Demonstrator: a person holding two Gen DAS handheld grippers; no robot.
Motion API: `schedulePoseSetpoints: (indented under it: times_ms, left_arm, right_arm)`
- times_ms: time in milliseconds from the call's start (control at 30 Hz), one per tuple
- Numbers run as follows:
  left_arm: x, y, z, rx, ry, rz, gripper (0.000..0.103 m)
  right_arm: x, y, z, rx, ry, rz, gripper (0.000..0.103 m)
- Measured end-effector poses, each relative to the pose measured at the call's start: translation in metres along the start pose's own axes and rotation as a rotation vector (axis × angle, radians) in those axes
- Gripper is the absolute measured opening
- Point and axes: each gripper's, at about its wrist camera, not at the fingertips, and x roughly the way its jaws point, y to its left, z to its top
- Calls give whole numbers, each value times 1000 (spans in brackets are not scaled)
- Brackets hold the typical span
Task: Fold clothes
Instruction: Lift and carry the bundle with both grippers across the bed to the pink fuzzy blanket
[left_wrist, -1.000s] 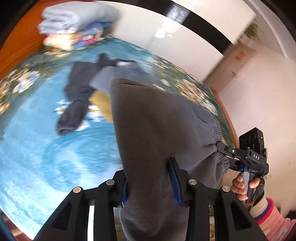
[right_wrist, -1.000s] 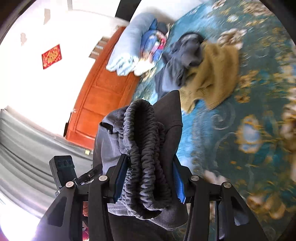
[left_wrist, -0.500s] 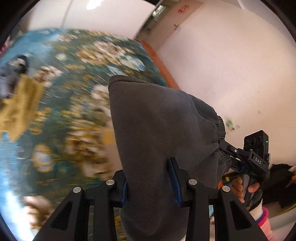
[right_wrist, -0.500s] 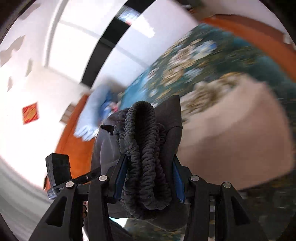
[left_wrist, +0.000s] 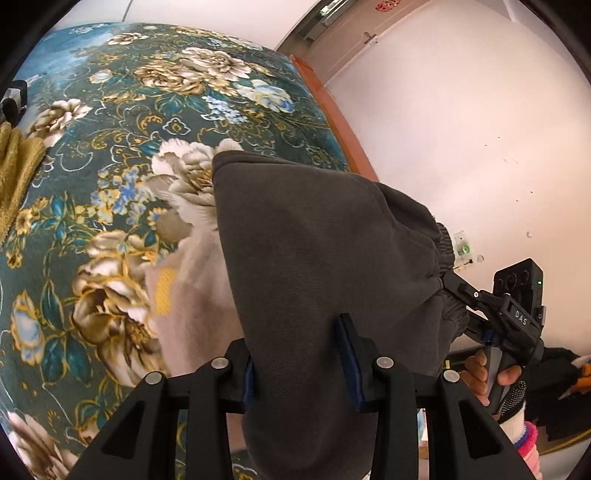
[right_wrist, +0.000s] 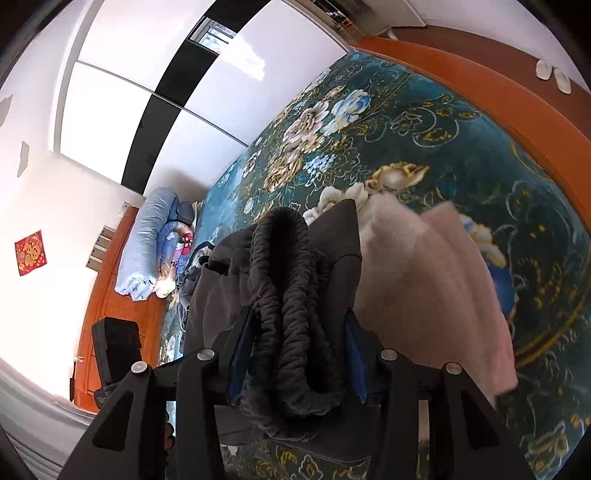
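Note:
Folded dark grey sweatpants (left_wrist: 314, 258) hang between both grippers above the bed. My left gripper (left_wrist: 297, 354) is shut on their folded fabric. My right gripper (right_wrist: 293, 356) is shut on the bunched elastic waistband (right_wrist: 288, 295). In the left wrist view the right gripper (left_wrist: 461, 291) shows at the far right, held by a hand (left_wrist: 484, 373). Under the sweatpants lies a pale pink folded garment (right_wrist: 436, 288) on the floral bedspread (right_wrist: 388, 118); it appears in the left view as well, the pink garment (left_wrist: 192, 295) partly hidden by the grey cloth.
A mustard-yellow garment (left_wrist: 14, 173) lies at the left edge of the bed. Rolled light-blue bedding (right_wrist: 147, 243) and more clothes sit at the headboard end. An orange wooden bed frame (right_wrist: 517, 107) borders the bedspread. A white wall (left_wrist: 461, 129) stands beyond.
Both grippers have swung with the sweatpants away from the pile of clothes toward the foot end of the bed. The pink folded garment has come into view beneath them.

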Motion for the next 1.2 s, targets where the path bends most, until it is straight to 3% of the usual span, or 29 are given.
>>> schedulePoseSetpoints:
  times_ms: [200, 633, 967, 1200]
  left_arm:
    - [21, 20, -1, -33, 35, 9, 41]
    - [34, 42, -4, -94, 29, 3, 50]
    - [-6, 33, -9, 6, -38, 102, 52]
    - [-21, 10, -10, 72, -93, 94, 53]
  right_arm:
    - [24, -15, -1, 20, 27, -6, 48]
    - [43, -42, -10, 72, 33, -2, 48]
    - [31, -20, -6, 2, 48, -78, 54]
    - [-4, 5, 13, -61, -50, -164, 54]
